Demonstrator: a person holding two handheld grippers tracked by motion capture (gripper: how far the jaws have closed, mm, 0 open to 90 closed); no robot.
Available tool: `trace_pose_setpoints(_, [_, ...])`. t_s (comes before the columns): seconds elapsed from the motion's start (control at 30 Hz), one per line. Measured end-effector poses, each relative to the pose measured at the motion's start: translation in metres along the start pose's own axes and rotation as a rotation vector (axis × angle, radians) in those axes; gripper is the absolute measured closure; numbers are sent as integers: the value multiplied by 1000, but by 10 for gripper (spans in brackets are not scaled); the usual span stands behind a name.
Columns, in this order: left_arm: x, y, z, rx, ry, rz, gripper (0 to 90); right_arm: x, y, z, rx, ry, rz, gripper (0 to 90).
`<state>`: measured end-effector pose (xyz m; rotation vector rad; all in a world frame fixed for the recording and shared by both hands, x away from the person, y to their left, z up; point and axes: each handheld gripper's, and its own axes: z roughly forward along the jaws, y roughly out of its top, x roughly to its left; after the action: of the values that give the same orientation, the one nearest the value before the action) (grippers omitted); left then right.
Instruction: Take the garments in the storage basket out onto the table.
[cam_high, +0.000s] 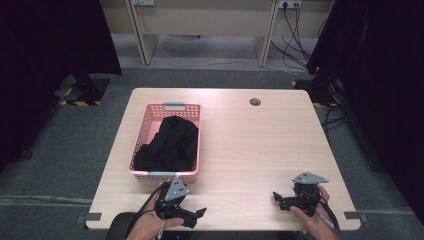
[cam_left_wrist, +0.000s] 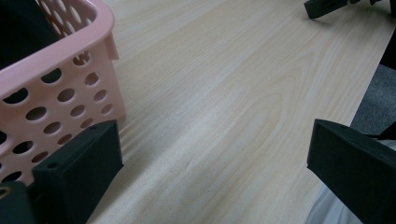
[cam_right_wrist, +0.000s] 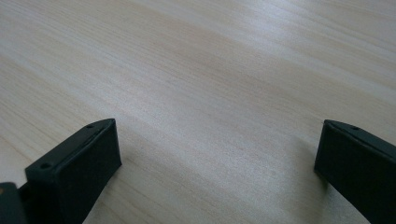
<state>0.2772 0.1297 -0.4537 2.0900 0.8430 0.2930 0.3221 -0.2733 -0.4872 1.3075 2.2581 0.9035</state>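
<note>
A pink perforated basket (cam_high: 141, 132) stands on the left half of the light wooden table (cam_high: 250, 150), and a black cloth (cam_high: 172, 142) lies crumpled inside it. My left gripper (cam_high: 199, 215) rests near the front edge, just in front of the basket, pointing right with its jaws wide apart and nothing between them. In the left gripper view the basket's corner (cam_left_wrist: 60, 60) is close by at the left, with the black cloth (cam_left_wrist: 18, 28) behind its rim. My right gripper (cam_high: 277, 199) sits at the front right, pointing left. It is open over bare wood (cam_right_wrist: 210, 84).
A round grey cable hole (cam_high: 255, 102) sits near the table's far edge. The other gripper's jaw tip (cam_left_wrist: 327, 7) appears far off in the left gripper view. Wooden furniture legs and cables (cam_high: 292, 35) stand beyond the table, with black curtains on both sides.
</note>
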Motion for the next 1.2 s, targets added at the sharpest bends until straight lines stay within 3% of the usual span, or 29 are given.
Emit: trace_pose_setpoints(1.2, [5,17,-21,-47,29,-5,26,0,0,0,0,0,0,4])
